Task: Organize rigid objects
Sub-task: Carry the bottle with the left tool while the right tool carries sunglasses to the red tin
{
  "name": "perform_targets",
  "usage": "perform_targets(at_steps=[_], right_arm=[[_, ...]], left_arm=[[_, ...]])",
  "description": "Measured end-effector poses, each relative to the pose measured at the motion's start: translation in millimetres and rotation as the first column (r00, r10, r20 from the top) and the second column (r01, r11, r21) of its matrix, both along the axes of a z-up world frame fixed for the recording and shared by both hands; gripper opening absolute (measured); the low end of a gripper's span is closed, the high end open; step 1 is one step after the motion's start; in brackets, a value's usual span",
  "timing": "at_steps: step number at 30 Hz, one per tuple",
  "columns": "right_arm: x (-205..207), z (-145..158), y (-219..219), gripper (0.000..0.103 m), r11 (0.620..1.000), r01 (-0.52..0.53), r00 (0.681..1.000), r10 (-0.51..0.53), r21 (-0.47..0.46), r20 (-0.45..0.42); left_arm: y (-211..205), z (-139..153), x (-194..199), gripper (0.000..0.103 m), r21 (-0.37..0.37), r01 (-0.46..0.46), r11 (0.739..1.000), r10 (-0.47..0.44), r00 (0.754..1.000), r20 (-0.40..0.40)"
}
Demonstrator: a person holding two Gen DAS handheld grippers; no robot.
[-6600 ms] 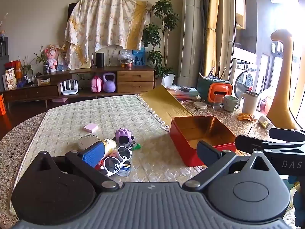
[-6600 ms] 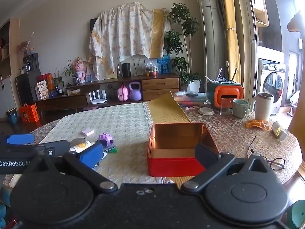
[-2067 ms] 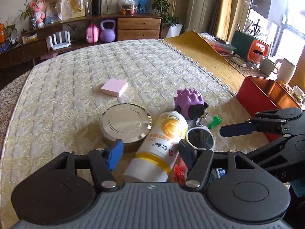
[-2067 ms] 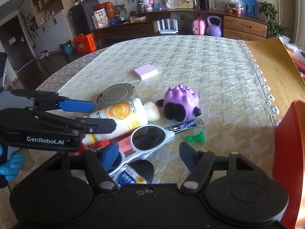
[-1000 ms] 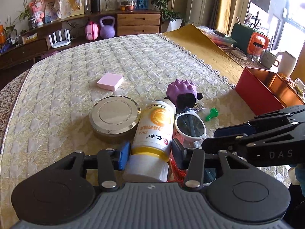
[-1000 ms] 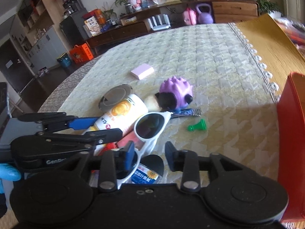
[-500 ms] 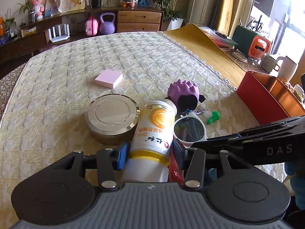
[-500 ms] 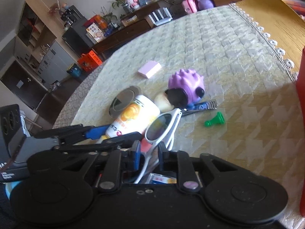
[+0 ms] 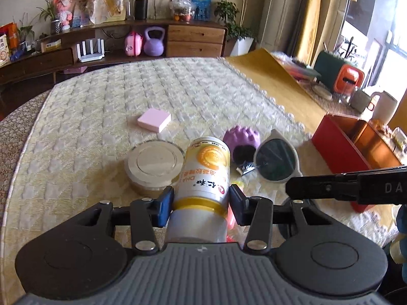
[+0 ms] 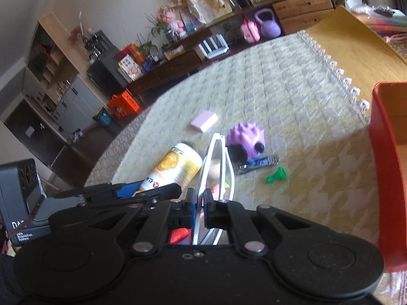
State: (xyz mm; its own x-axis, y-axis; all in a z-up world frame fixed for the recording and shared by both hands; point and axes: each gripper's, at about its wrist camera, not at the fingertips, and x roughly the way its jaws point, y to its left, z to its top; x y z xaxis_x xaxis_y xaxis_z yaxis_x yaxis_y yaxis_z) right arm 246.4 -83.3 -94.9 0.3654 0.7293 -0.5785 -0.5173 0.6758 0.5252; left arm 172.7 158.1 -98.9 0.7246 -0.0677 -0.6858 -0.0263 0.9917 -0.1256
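Bottle [image 9: 203,178] points cap-end away, clamped by left gripper [image 9: 202,203]; right gripper [image 10: 201,207] pinches sunglasses [image 10: 216,167].

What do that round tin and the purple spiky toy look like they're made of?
Round tin: probably metal, brushed silver; its lid gives a dull sheen. Purple spiky toy: likely soft rubber or plastic, matte, with rounded molded spikes; the look alone can't settle which.

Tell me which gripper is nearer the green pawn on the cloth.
Right. The right gripper, shut on the white sunglasses, has the green pawn just ahead to its right; the left gripper holds the yellow bottle further left.
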Motion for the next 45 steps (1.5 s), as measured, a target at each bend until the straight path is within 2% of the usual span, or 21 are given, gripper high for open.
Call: perform_targets(at_steps=[8,15,23,35,45], right_arm=[[-1.4,26.6,-26.5,0.005,0.996,0.043,0.999,-0.044,0.074,0.019],[-1.5,43.5,-59.7,0.005,0.992,0.087,0.993,-0.094,0.095,0.065],[7.7,55.8,-112.8,0.005,0.981,0.175,0.978,-0.183,0.087,0.098],[37.8,35.8,-190.8,0.005,0.953,0.304,0.949,-0.303,0.001,0.085],[69.1,8.2,-226.8,0.005,0.944,0.322,0.947,-0.319,-0.076,0.047]], left_arm=[[-7.9,32.5,-10.6,0.046,-0.034,-0.02,0.999,0.022,0.999,0.03],[-27.6,57.9,-14.1,0.046,-0.045,-0.008,0.999,0.01,0.998,0.056],[-81.8,82.1,-2.1,0.046,-0.026,0.067,0.997,-0.064,0.994,0.086],[-186.5,64.9,45.9,0.046,-0.005,0.189,0.982,-0.188,0.981,0.045],[-243.5,36.5,82.2,0.046,0.009,0.195,0.981,-0.195,0.98,-0.033]])
